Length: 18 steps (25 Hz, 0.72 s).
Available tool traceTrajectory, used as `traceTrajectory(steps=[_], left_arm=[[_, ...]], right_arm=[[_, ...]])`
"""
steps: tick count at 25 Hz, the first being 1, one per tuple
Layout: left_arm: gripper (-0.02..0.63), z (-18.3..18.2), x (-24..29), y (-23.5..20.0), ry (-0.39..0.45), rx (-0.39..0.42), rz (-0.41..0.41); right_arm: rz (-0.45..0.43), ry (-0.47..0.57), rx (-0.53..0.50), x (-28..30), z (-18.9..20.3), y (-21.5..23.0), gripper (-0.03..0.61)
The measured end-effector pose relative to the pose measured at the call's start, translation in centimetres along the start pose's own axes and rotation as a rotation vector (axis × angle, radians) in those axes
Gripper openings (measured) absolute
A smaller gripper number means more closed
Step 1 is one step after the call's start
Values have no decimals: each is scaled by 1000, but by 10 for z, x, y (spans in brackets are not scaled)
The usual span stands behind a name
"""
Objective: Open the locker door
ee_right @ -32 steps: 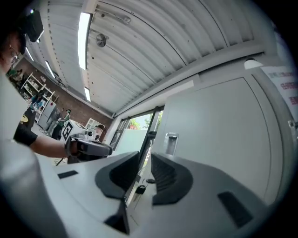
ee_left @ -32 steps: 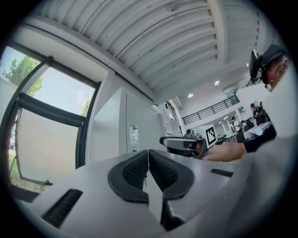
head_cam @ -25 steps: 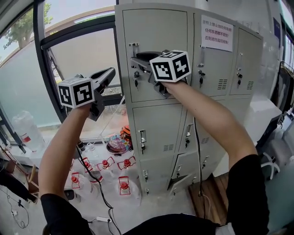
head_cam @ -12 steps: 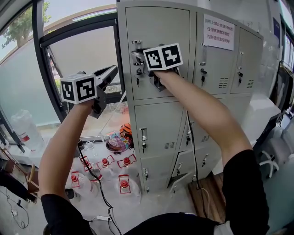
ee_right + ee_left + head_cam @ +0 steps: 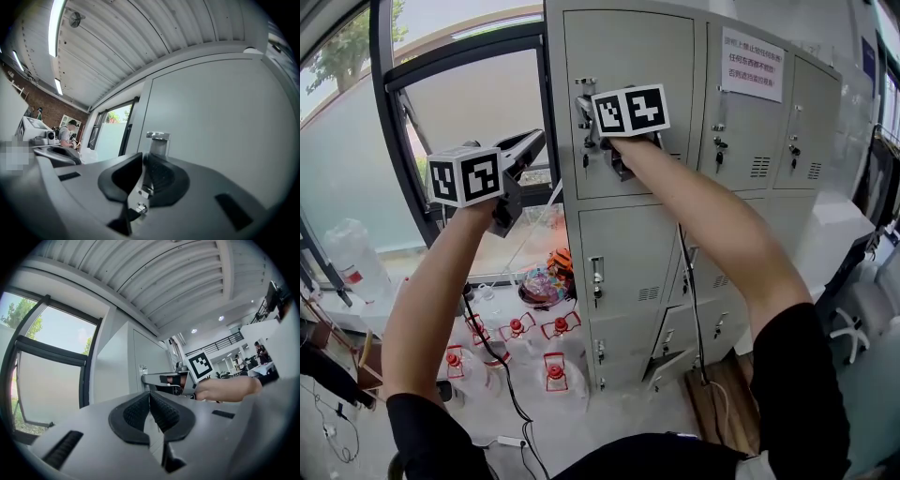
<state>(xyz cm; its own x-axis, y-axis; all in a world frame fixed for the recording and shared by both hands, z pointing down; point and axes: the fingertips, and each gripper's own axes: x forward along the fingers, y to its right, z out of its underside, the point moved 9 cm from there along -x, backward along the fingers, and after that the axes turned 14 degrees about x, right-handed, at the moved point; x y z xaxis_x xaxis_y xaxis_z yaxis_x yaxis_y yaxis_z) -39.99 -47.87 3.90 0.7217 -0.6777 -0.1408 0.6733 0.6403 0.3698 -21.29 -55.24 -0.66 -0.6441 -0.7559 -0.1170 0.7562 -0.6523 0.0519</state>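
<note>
A tall black-framed window [image 5: 356, 141] lets in daylight; red-capped clear jugs [image 5: 551, 375] crowd the pale floor [image 5: 600, 417] beneath it.

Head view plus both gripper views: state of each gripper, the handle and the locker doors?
right gripper: shut on the handle.
handle: clamped between the right gripper's jaws, its top showing above them.
left gripper: shut, nothing between its jaws, held in the air.
top-left door: shut.
door below it: shut.

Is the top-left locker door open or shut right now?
Shut. The top-left locker door lies flush in the cabinet, no gap showing, while the right hand-held gripper is clamped on its handle.
</note>
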Motion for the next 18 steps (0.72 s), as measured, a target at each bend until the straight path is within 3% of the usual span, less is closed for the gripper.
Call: traceTrajectory(steps=[7, 18], left_arm=[[17, 0, 1, 2, -22, 11, -33], [17, -18, 0, 21, -37, 34, -69]], right_arm=[[5, 9, 12, -3, -1, -2, 40], [-142, 13, -2, -32, -3, -5, 40]])
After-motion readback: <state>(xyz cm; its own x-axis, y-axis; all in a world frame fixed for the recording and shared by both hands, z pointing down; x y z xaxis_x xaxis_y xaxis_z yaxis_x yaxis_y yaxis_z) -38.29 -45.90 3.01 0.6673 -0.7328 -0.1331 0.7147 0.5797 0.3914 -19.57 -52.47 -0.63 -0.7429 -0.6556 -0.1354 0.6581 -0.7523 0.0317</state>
